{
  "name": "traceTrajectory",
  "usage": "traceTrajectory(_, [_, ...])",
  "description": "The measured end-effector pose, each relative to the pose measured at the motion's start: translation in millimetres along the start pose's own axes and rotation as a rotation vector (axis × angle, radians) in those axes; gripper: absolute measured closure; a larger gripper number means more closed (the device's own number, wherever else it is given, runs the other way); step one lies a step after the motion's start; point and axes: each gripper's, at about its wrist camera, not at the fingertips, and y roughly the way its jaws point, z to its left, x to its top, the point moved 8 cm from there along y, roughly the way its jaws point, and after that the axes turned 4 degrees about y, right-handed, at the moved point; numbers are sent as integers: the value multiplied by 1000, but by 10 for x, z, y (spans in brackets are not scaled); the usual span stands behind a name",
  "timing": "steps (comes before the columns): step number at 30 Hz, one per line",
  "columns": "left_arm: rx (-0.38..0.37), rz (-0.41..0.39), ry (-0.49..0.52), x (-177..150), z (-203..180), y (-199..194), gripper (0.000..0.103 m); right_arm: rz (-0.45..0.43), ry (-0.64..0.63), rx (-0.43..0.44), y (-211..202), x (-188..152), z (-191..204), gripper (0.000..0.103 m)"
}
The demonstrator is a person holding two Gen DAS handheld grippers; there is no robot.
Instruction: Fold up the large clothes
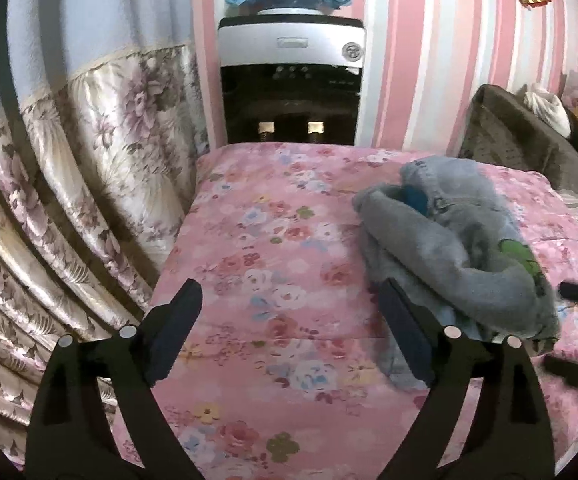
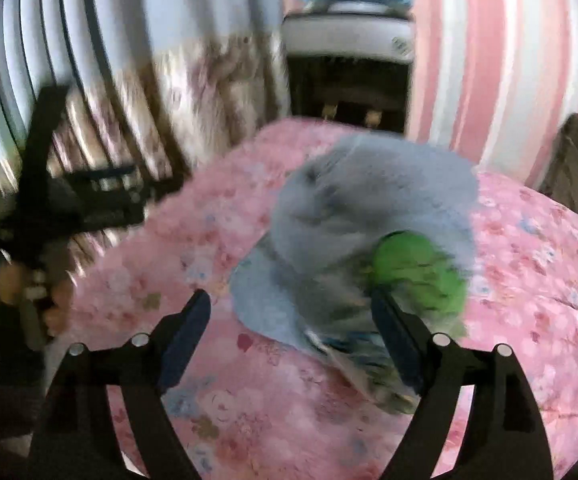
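Note:
A grey garment (image 1: 461,248) with a green print lies bunched on the pink floral bedspread (image 1: 273,264), right of centre in the left wrist view. My left gripper (image 1: 289,312) is open over bare bedspread; its right finger (image 1: 405,332) stands at the garment's near left edge. In the blurred right wrist view the same grey garment (image 2: 353,232) fills the middle, green print (image 2: 421,272) showing. My right gripper (image 2: 293,320) is open just before the garment's near edge, nothing pinched between the pads. The left gripper (image 2: 89,200) and a hand appear at the left there.
A water dispenser (image 1: 291,80) stands against the pink striped wall beyond the bed's far edge. A floral curtain (image 1: 89,160) hangs along the left. A brown piece of furniture (image 1: 521,128) with bags sits at the right. The bed drops off on the left side.

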Motion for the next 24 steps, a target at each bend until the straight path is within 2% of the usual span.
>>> traceTrajectory(2, [-17,-7,6,47,-79,-29,12,-59,61,-39,-223,83,-329,20])
traceTrajectory(4, [-53,-17,16,115,-229,-58,9,-83,127,-72,-257,122,-627,20])
traceTrajectory(8, [-109,-16,57,216,-575,-4,7,-89,253,-82,-123,-2,-1106,20])
traceTrajectory(12, [-175,42,83,239,-902,250,8,-84,331,-53,92,-154,-1356,22])
traceTrajectory(13, [-197,56,96,237,-989,325,13,-82,361,-40,179,-186,-1419,29])
traceTrajectory(14, [-210,70,113,229,-1061,396,26,-77,395,-18,281,-199,-1457,35])
traceTrajectory(15, [-207,97,140,195,-1148,508,34,-72,418,-1,363,-212,-1443,48])
traceTrajectory(17, [-200,119,186,114,-1225,636,59,-66,467,60,496,-241,-1466,60])
traceTrajectory(18, [-193,125,203,74,-1233,688,62,-60,475,98,554,-240,-1419,71])
traceTrajectory(19, [-187,133,216,24,-1226,725,65,-56,470,117,582,-241,-1373,74])
traceTrajectory(24, [-179,150,239,-239,-1085,809,68,-36,333,19,659,-235,-1111,75])
